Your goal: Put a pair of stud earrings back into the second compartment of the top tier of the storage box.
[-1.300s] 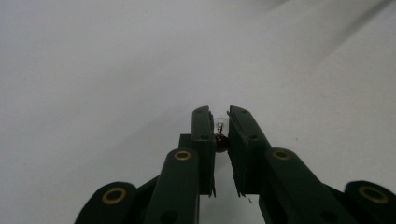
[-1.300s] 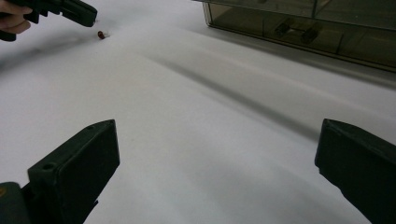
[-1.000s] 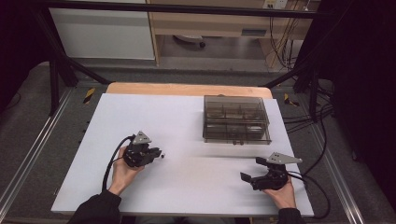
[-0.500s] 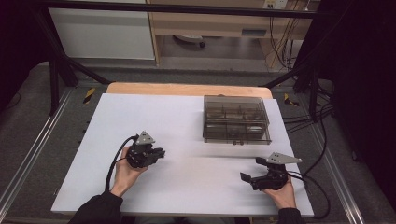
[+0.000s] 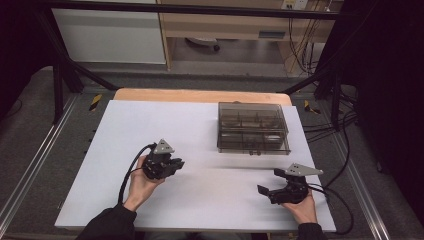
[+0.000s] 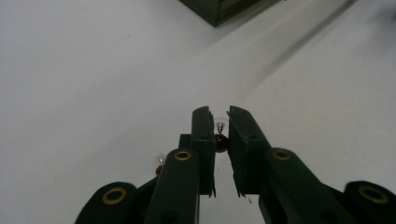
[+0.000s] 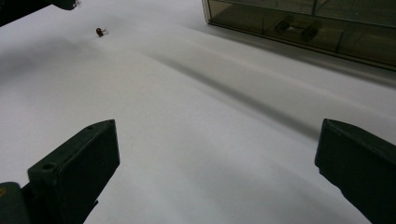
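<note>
We pinch a tiny red-based bulb [image 6: 220, 135] between the nearly closed jaws of our left gripper [image 5: 172, 165] above the white table [image 5: 210, 200], likely bound for the clear compartment box [image 5: 253, 127], while our right gripper [image 5: 267, 192] rests wide open, ready to assist

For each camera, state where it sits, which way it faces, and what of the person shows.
High view: above the person's side, looking forward and down at the white table; forearms, hands, left gripper and right gripper show.
Left gripper view: rides the left gripper, looking along its near-closed jaws around a small bulb.
Right gripper view: rides the right gripper, jaws wide apart.
Shared: all three show the clear box.
</note>
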